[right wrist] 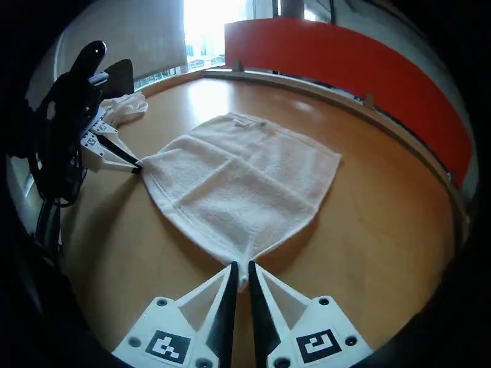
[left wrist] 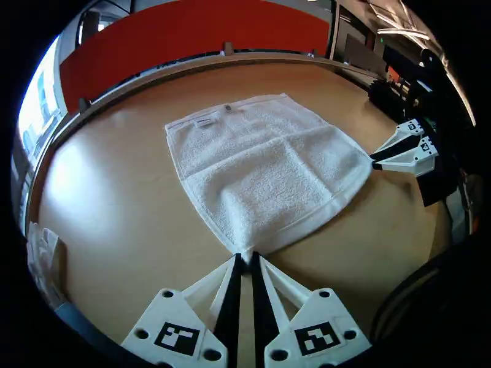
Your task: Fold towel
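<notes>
A white terry towel [left wrist: 264,165] lies spread flat on the round wooden table [left wrist: 123,208], a label near its far edge. My left gripper [left wrist: 245,259] is shut on the towel's near corner. In the left gripper view, the right gripper [left wrist: 372,162] pinches the towel's right corner. In the right gripper view the same towel [right wrist: 239,184] stretches ahead, and my right gripper [right wrist: 241,268] is shut on its near corner. There the left gripper [right wrist: 137,167] holds the towel's left corner.
An orange partition [left wrist: 184,37] runs behind the table's far rim. More white cloth [right wrist: 126,107] lies bunched at the table's left side in the right gripper view, behind the left gripper. A bright window [right wrist: 215,30] is beyond.
</notes>
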The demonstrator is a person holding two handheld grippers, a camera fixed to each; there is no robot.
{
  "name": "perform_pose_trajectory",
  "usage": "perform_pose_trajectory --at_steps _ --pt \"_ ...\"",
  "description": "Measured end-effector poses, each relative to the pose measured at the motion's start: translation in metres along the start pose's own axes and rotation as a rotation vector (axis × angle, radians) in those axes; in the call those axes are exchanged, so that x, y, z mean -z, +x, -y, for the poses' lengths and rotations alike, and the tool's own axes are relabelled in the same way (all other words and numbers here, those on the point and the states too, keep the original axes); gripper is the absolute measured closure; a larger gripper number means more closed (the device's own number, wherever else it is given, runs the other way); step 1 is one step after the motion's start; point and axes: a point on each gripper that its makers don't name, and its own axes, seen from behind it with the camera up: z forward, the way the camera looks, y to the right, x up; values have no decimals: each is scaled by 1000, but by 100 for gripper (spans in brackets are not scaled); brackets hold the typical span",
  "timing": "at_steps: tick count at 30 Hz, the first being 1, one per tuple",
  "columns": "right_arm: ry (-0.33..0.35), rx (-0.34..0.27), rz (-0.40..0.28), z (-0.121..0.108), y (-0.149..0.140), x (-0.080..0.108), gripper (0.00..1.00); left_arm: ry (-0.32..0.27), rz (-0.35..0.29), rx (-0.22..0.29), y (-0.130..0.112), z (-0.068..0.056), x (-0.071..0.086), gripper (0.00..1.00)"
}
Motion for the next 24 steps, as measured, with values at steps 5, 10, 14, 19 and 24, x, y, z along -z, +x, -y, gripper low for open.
perform_pose_trajectory --at_steps 5,10,14,19,24 --pt "12 -28 -7 -1 3 6 89 -2 -10 11 3 -2 4 89" --pt "12 -39 0 -2 2 6 89 -8 -6 12 2 -5 3 89" --pt "15 -32 -2 0 4 8 89 -5 -8 5 5 -5 6 89" --pt "21 -19 -16 3 15 16 89 -12 -16 16 13 -5 16 89" --pt "25 -14 -42 6 31 31 89 -23 -29 39 25 -8 34 89"
